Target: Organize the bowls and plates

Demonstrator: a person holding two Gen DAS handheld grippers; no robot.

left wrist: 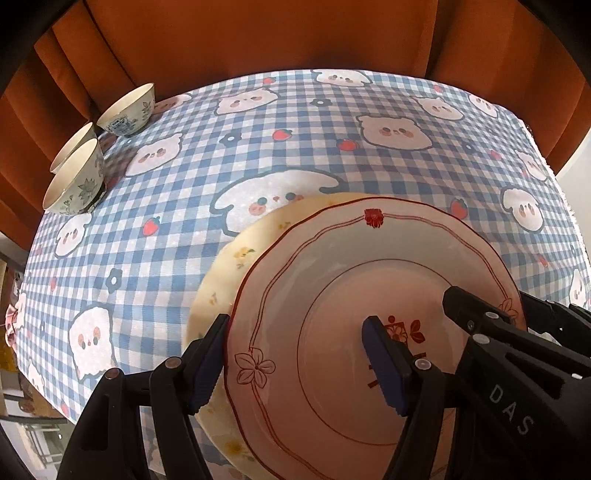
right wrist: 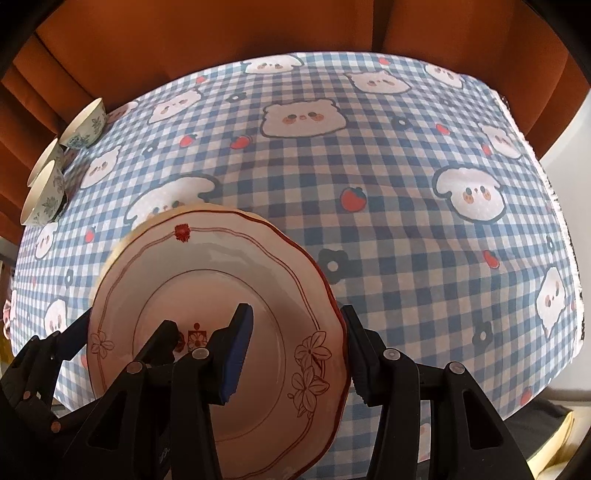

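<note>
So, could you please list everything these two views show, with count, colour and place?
Red-trimmed plate: one, white with red flowers, on top of the yellow plate, near edge of table.
Yellow plate: one, pale yellow, floral, beneath the red-trimmed plate.
Bowls: three, white with green-blue patterns, far left of table.
Tablecloth: one, blue-white check with cartoon animals, covering the table.
Curtain: orange-brown, behind the table.
Left gripper: black, blue pads, jaws straddling the plates' left rim.
Right gripper: black, jaws straddling the right rim.
</note>
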